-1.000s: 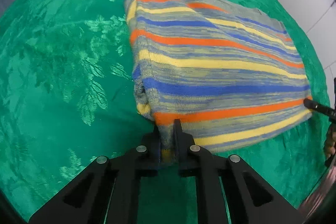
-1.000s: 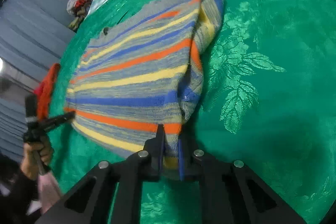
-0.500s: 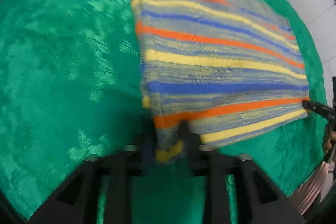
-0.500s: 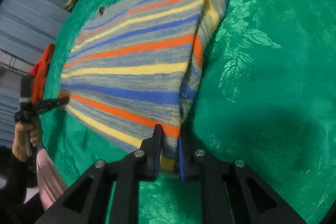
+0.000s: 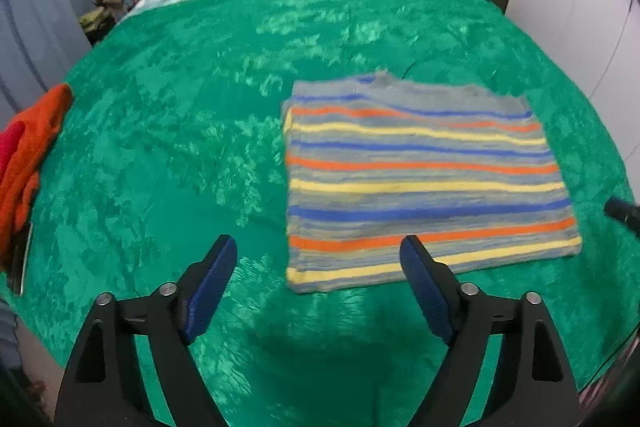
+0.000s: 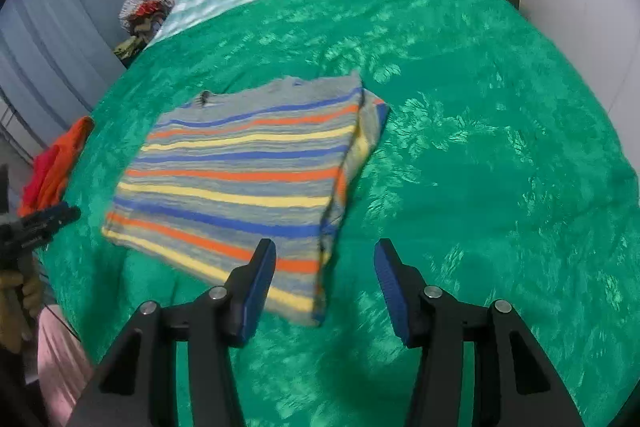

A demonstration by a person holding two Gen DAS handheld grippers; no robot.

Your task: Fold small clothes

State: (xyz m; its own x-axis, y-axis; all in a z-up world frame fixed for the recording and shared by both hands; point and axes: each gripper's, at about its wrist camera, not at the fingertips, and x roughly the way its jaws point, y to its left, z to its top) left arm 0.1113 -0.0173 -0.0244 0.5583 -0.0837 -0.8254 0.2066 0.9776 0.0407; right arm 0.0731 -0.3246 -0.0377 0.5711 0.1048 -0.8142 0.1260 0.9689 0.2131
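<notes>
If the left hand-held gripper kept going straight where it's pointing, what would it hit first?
Probably the shiny green leaf-patterned bedspread, beside the folded striped knit sweater's left edge; its open jaws hold nothing, though depth is uncertain.

Legible text: none in either wrist view. No lettering, label, brand mark or numeral readable on the striped sweater (image 5: 424, 183), the green bedspread (image 5: 168, 163), the wall or the claws.
</notes>
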